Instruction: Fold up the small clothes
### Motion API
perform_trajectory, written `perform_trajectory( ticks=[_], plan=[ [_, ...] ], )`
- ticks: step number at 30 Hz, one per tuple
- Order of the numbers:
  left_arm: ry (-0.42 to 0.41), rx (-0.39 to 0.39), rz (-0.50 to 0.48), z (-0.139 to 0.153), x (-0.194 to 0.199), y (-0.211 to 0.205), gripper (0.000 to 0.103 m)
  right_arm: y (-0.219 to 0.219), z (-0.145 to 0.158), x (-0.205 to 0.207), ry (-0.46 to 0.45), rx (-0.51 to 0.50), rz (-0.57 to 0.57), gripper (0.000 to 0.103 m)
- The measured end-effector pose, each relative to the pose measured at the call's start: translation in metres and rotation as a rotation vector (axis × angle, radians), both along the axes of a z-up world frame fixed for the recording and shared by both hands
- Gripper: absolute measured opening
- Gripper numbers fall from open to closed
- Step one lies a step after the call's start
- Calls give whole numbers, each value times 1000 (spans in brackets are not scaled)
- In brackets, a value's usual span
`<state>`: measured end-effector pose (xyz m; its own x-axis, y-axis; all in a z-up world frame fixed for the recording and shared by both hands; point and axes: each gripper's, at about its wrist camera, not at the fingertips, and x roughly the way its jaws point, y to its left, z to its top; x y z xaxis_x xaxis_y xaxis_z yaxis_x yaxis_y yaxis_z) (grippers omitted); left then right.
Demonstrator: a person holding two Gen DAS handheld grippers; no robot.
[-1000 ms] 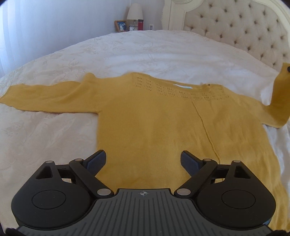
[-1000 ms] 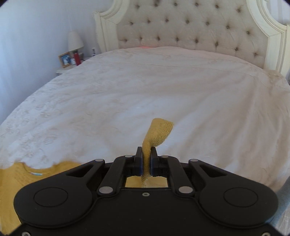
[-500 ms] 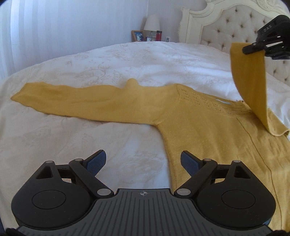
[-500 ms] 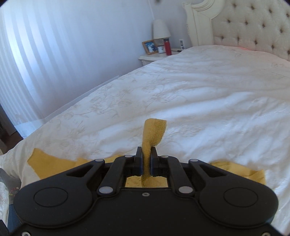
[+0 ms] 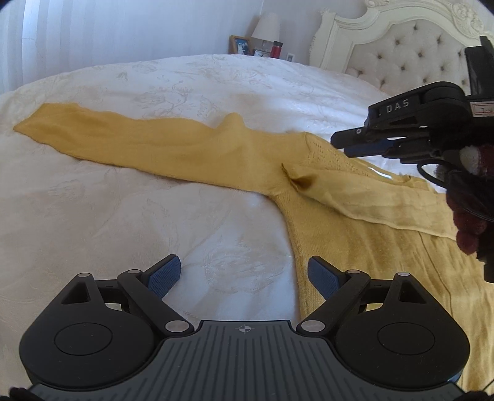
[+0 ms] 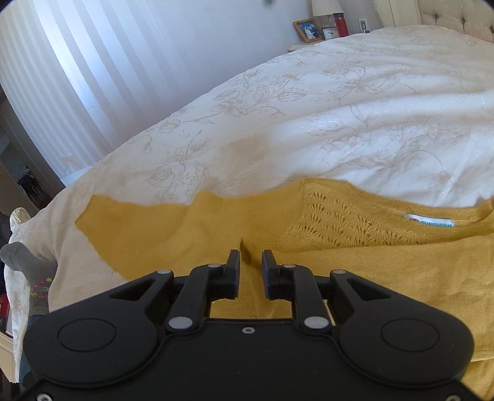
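The left gripper (image 5: 244, 274) hangs low over the bed (image 5: 123, 216) with its jaws spread wide and nothing between them, its right blue pad over the side edge of the yellow sweater (image 5: 355, 246). The right gripper (image 6: 250, 271) has its jaws slightly apart, gripping nothing, just above the knit near the shoulder; from the left wrist view its body reads "DAS". The sweater lies flat on the white floral bedspread, 1 sleeve (image 5: 139, 142) stretched out toward the bed's left edge, the other sleeve (image 5: 370, 197) folded across the chest. A white neck label (image 6: 430, 221) carries small print too fine to read. Farther off, beside the tufted headboard (image 5: 401, 52), a nightstand holds a lamp (image 5: 267, 27), a framed photo (image 5: 240, 45) and a red bottle (image 5: 277, 49).
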<state>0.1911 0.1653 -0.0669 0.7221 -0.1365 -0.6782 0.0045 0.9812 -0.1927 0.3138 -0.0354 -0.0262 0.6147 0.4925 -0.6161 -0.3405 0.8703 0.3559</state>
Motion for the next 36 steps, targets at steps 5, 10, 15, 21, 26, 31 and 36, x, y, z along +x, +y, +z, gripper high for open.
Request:
perform_trajectory(
  ticks=[5,10,15,21,26,31,36],
  plan=[
    [15,-11,11,-4,-1,0,90,-29,15,-8,-48,-71,-68,36],
    [21,7,14,-8,-1,0,90,-84,14,-16,-66,-211,-219,36],
    [27,24,12,-10,0,-2,90,-158,-6,-27,-4,-287,-368,36],
    [27,64,8,-16,0,-6,91,-239,-47,-39,179,-324,-579,34],
    [13,95,16,-21,-1,-13,96,-263,-40,-50,136,-252,-655,40],
    [-7,130,24,-25,-1,-20,100,-253,-24,-23,54,-202,-626,40],
    [-40,131,36,-29,-6,-21,102,-246,-40,15,91,-228,-623,40]
  ],
)
